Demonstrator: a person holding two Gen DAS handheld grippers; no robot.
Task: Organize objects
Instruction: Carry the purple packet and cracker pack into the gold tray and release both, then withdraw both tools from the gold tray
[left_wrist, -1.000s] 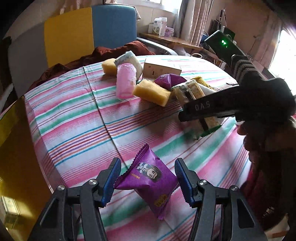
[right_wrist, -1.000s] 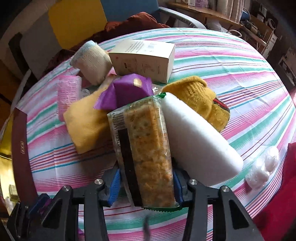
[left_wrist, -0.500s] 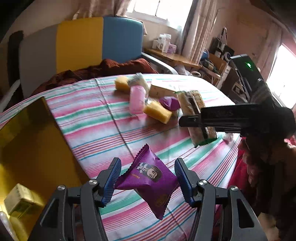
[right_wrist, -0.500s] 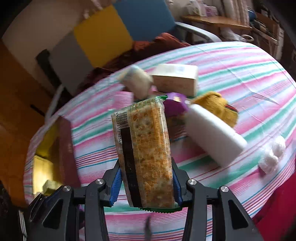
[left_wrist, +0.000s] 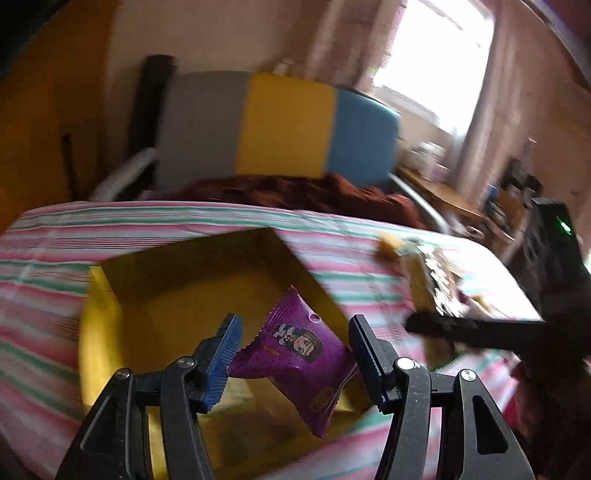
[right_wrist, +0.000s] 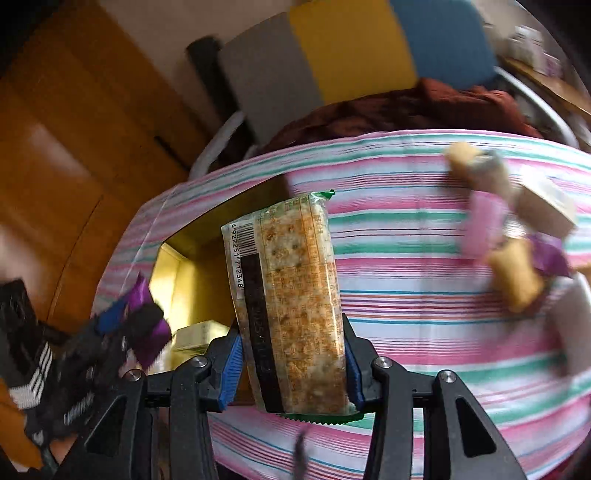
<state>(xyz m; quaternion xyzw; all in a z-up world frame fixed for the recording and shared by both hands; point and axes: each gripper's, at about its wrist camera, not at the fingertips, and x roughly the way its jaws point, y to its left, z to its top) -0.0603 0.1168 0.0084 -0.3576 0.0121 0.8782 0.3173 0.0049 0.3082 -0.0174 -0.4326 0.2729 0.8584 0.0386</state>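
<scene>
My left gripper (left_wrist: 293, 360) is shut on a purple snack packet (left_wrist: 299, 347) and holds it above the open yellow box (left_wrist: 177, 295) on the striped table. My right gripper (right_wrist: 291, 365) is shut on a clear pack of crackers (right_wrist: 291, 295), held upright above the table just right of the same yellow box (right_wrist: 192, 277). The right gripper and its crackers (left_wrist: 432, 280) show at the right of the left wrist view. The left gripper with the purple packet (right_wrist: 147, 325) shows blurred at the lower left of the right wrist view.
A small pale packet (right_wrist: 199, 334) lies inside the box. A pile of items sits at the table's right: yellow sponges (right_wrist: 517, 277), a pink cup (right_wrist: 480, 229), a carton (right_wrist: 546, 203), another purple packet (right_wrist: 550, 254). A striped chair (left_wrist: 280, 125) with brown cloth stands behind.
Both grippers have swung left with their loads, from over the item pile and table to the yellow box. Both grips are unchanged.
</scene>
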